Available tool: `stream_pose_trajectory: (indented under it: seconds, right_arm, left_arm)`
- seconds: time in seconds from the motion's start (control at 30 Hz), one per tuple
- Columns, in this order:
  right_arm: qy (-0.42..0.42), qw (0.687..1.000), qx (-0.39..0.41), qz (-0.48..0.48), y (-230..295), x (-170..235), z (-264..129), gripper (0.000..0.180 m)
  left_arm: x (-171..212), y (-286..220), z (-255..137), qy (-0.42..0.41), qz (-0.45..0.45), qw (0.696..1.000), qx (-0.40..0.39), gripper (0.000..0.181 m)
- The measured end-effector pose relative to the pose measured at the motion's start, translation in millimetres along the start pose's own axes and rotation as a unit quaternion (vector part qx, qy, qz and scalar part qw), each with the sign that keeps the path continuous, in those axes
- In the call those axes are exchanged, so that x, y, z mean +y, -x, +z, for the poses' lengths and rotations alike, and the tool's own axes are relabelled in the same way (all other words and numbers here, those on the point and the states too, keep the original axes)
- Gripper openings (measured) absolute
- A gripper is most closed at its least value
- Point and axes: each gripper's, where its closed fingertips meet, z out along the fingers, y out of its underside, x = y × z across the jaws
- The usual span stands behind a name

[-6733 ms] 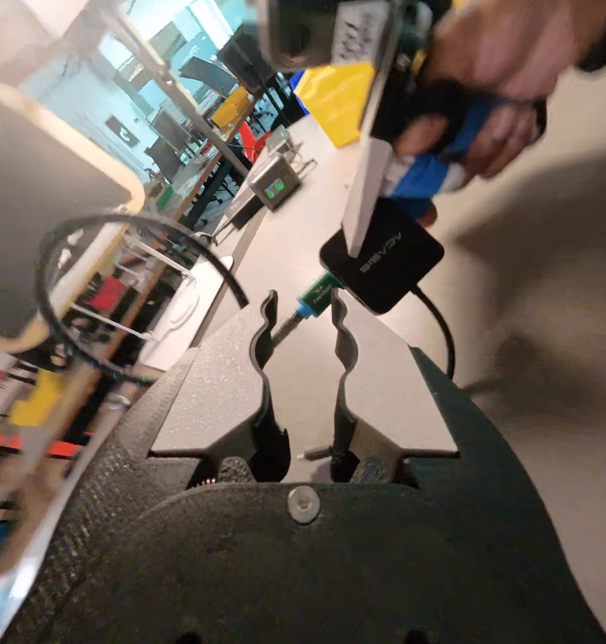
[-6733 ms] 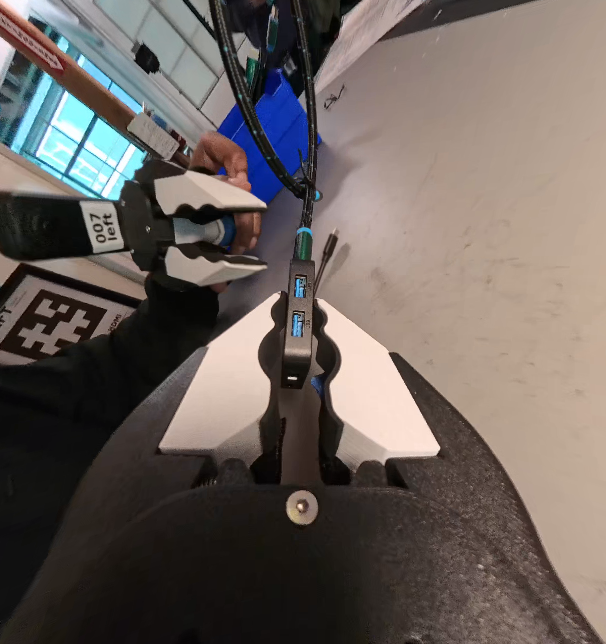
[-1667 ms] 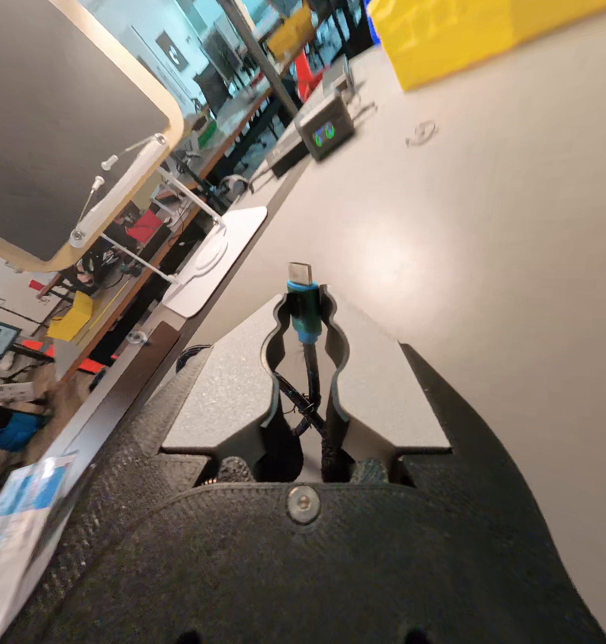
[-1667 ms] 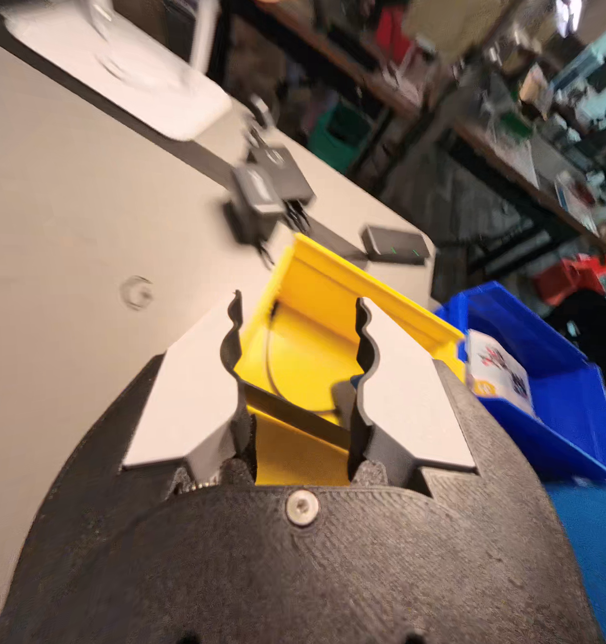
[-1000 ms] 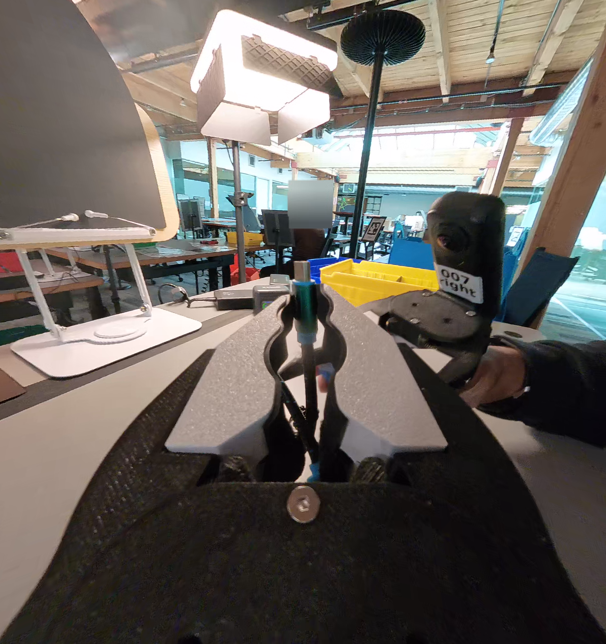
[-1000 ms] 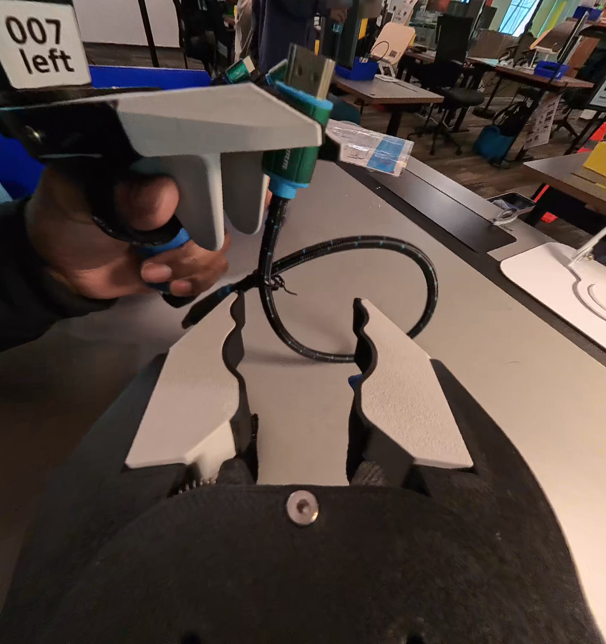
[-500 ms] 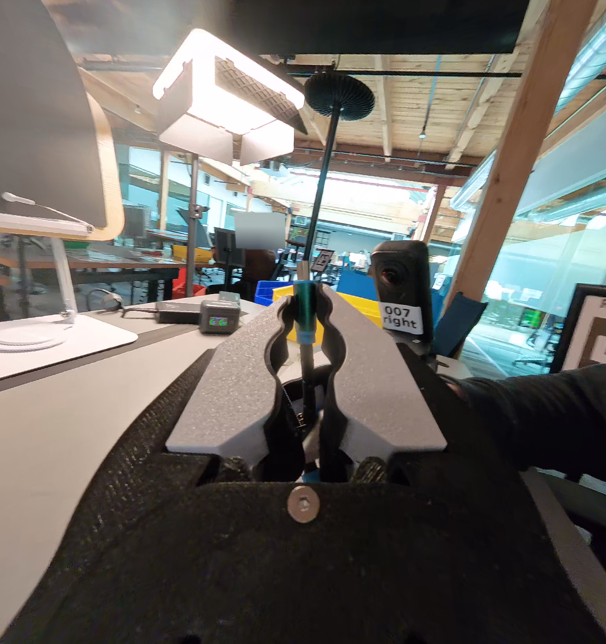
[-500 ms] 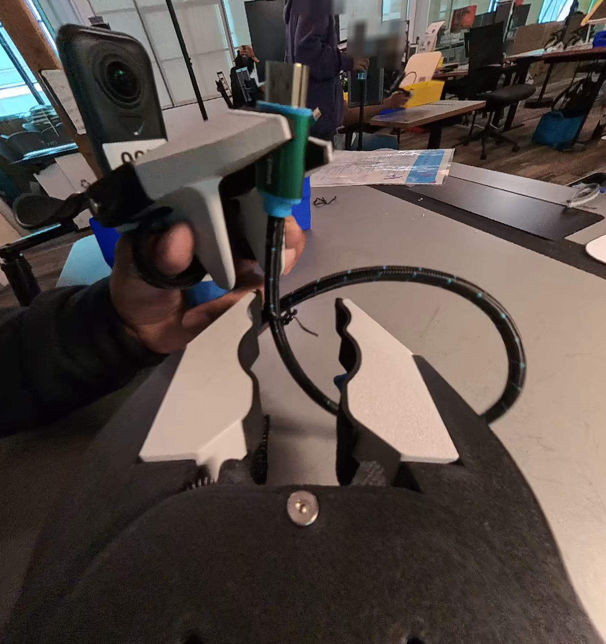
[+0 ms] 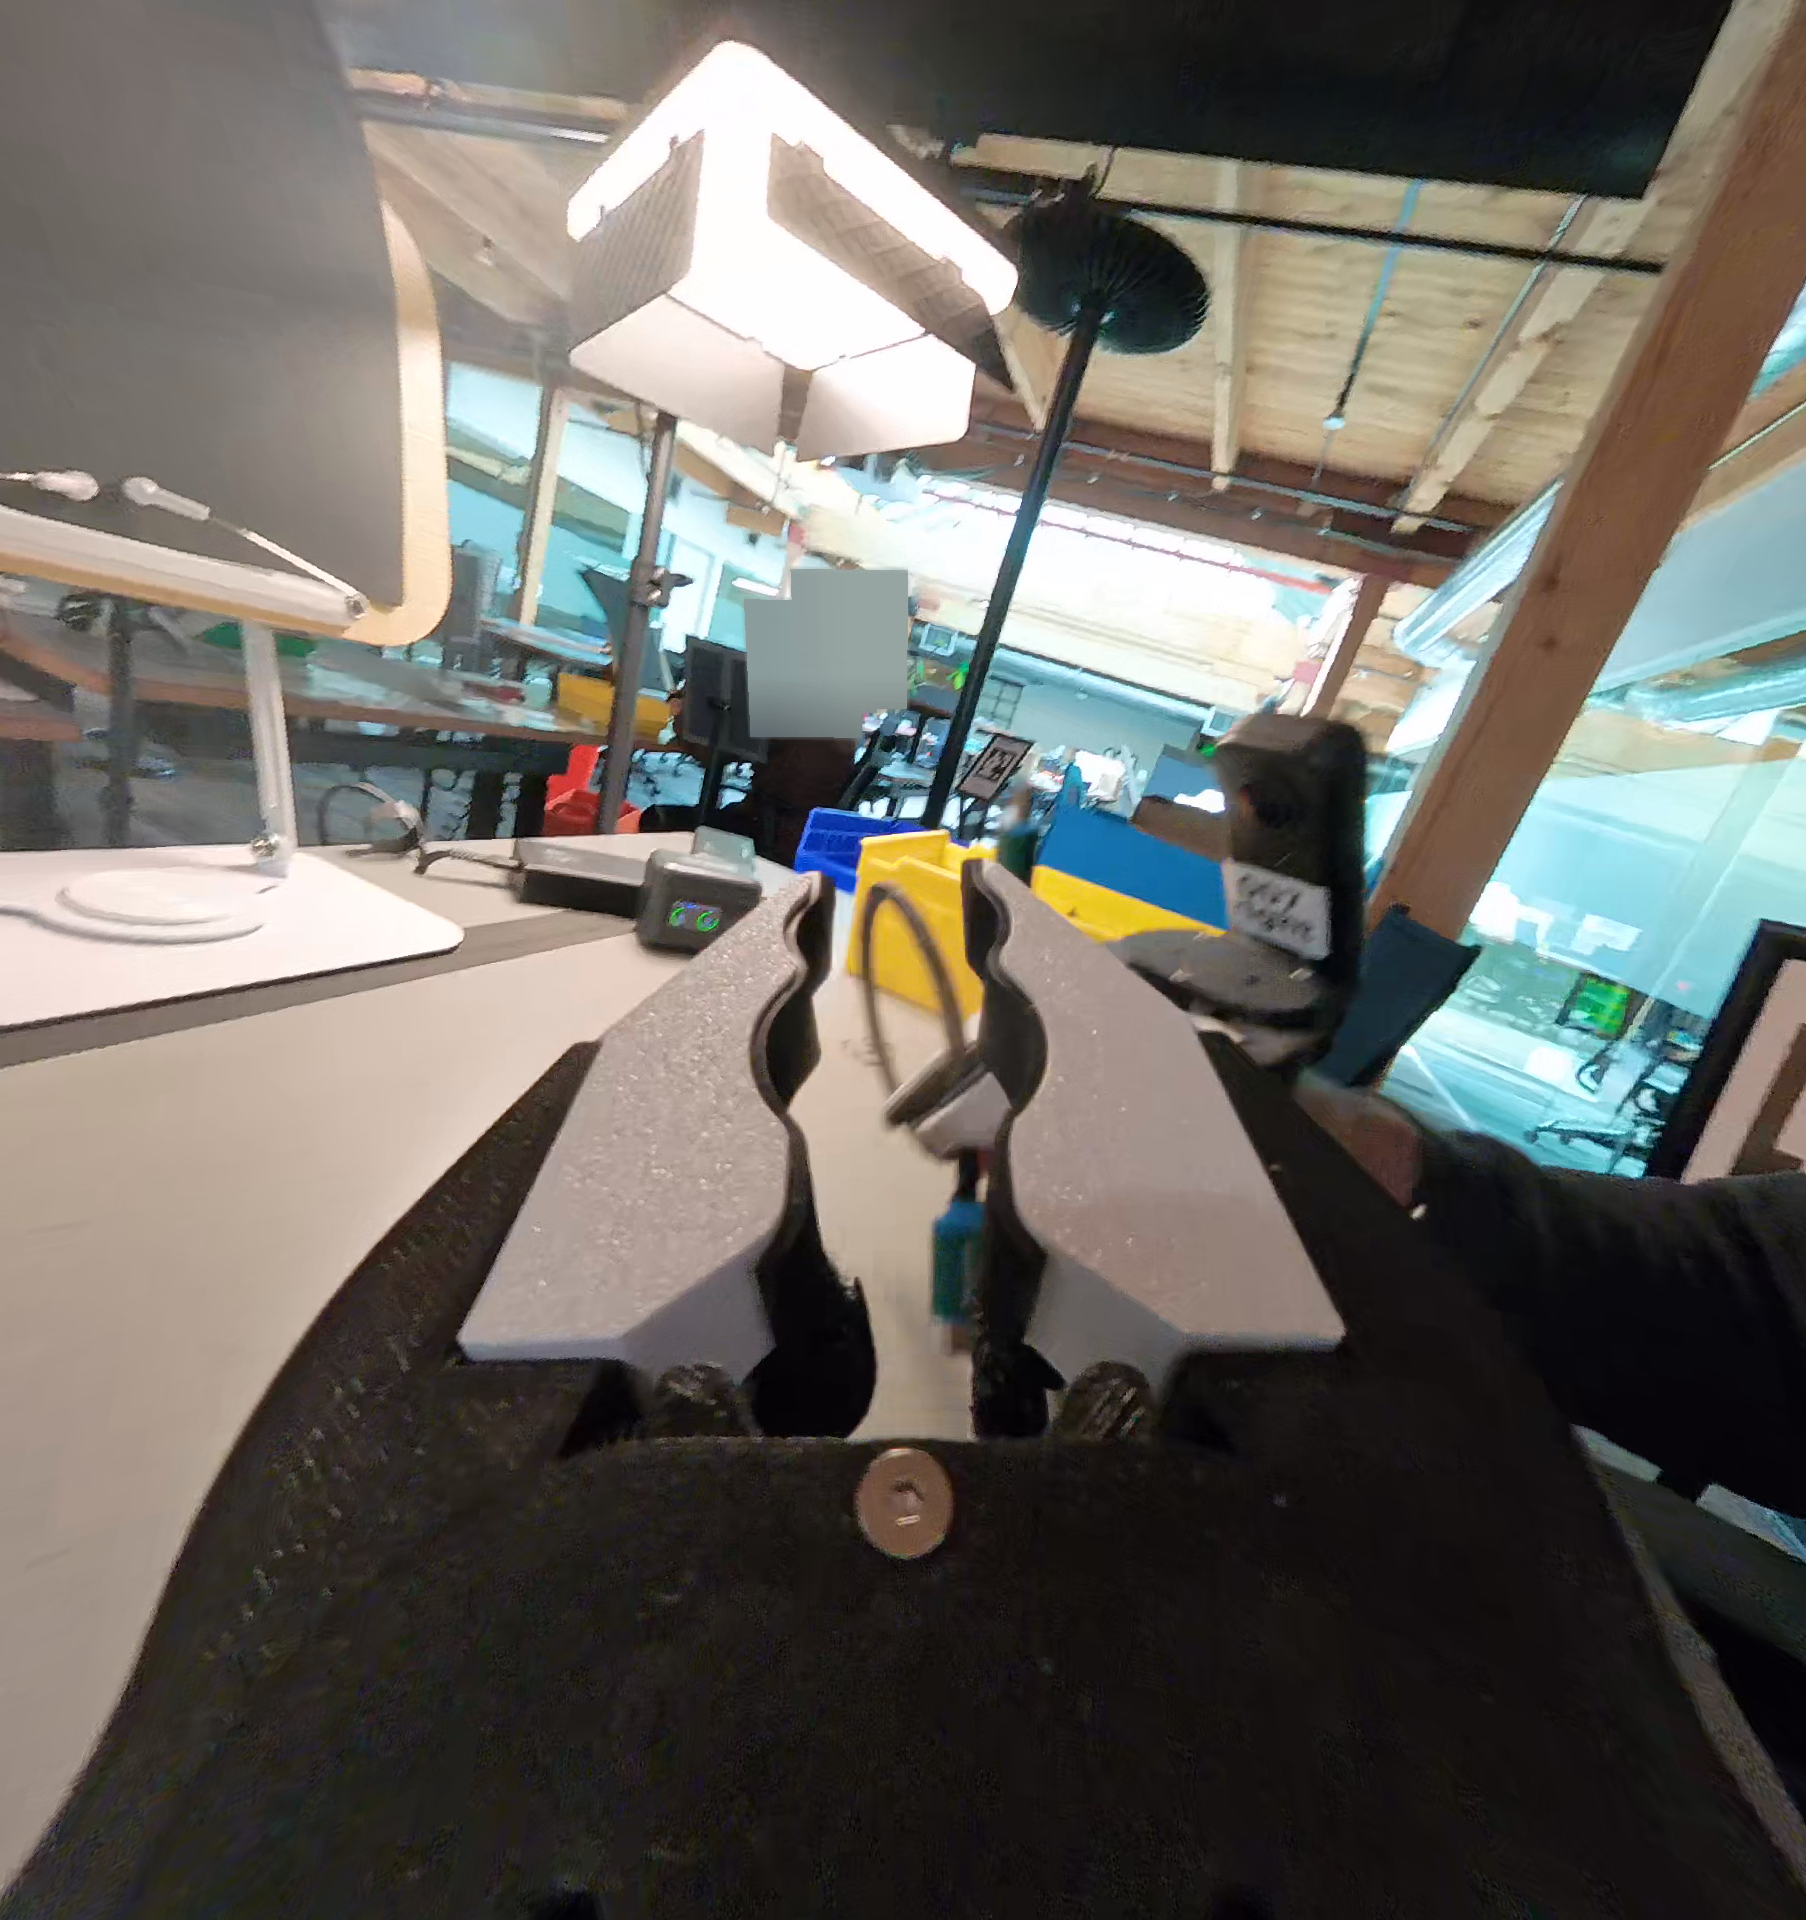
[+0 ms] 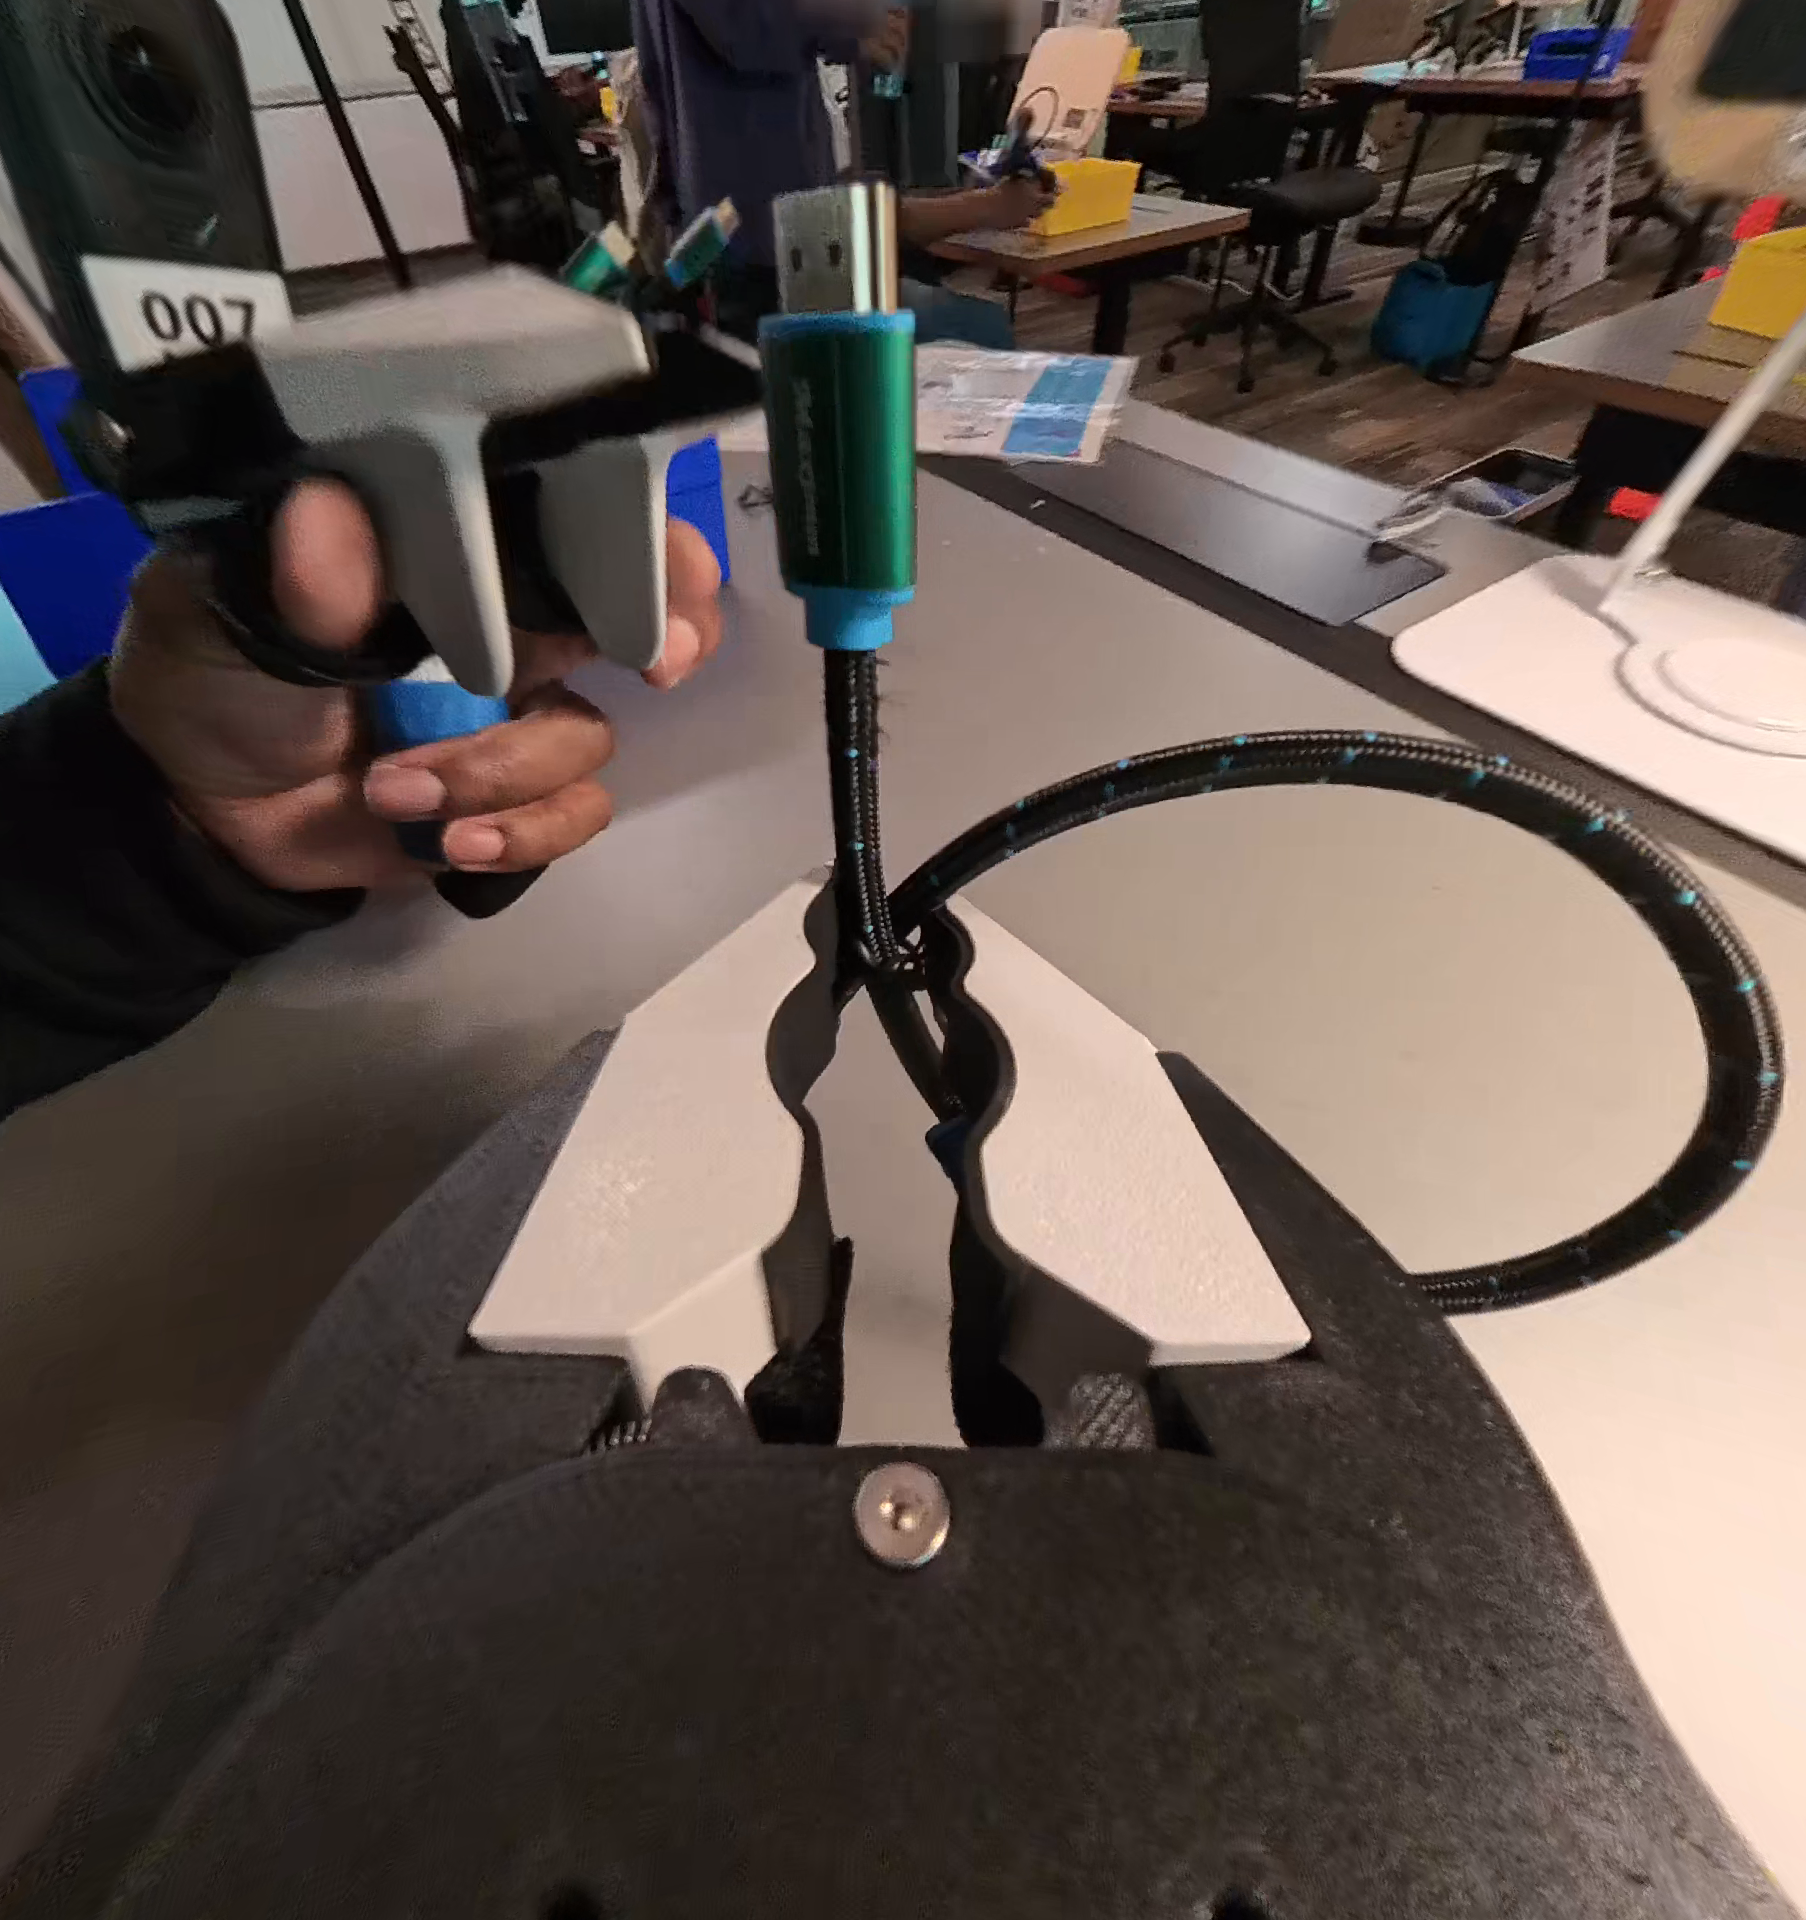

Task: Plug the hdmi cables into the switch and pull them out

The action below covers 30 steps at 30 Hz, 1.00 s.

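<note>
My right gripper is shut on the black braided HDMI cable a short way below its plug. The green and blue plug stands upright above the fingers, and the cable loops off to the right onto the grey table. My left gripper is open and empty, just left of the plug. In the left wrist view the left gripper stands open, with the blurred plug and a white right fingertip seen through the gap. The switch is not in view.
A yellow bin and a blue bin stand at the table's far side. A white lamp base and a small grey device stand at the left. A dark mat lies on the table. One gripper's finger ends stand about 9 centimeters off the other's.
The left gripper held the plug upright; it has let go, opened and drawn back to the left. The right gripper has closed on the cable below the plug.
</note>
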Motion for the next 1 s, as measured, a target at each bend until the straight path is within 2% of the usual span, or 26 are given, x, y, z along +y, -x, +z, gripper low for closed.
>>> stream_pose_trajectory:
  seconds: [0.07,0.17,0.3,0.37,0.43,0.5,0.6,0.7,0.83,1.0]
  right_arm:
    - [-0.009,1.0,0.019,-0.004,-13,-14,-27,0.013]
    - [-0.017,0.997,0.074,-0.016,-48,-36,-88,0.013]
    - [0.021,0.975,0.215,-0.048,-127,-49,-197,0.014]
    - [0.089,0.953,0.284,-0.057,-168,-33,-251,0.014]
    - [0.174,0.922,0.341,-0.051,-204,1,-299,0.014]
    - [0.248,0.899,0.359,-0.034,-227,42,-329,0.014]
    - [0.326,0.89,0.318,-0.021,-231,99,-337,0.014]
    - [0.372,0.877,0.301,-0.028,-231,132,-337,0.014]
    - [0.399,0.88,0.256,0.021,-220,159,-324,0.015]
    - [0.39,0.88,0.263,0.072,-226,166,-322,0.022]
  left_arm:
    - [5,7,1,0.014,0.005,1.0,-0.022,0.025]
    - [10,10,2,0.026,0.001,0.999,-0.033,0.025]
    - [11,10,3,0.034,0.0,0.999,-0.042,0.024]
    - [9,9,4,0.031,0.0,0.999,-0.042,0.024]
    - [8,8,5,0.029,0.0,0.999,-0.044,0.023]
    - [8,5,6,0.03,0.001,0.999,-0.042,0.023]
    - [12,2,9,0.036,0.009,0.998,-0.04,0.022]
    - [19,1,11,0.049,0.022,0.998,-0.043,0.022]
    - [26,4,11,0.064,0.033,0.996,-0.051,0.021]
    - [27,6,10,0.069,0.038,0.995,-0.054,0.021]
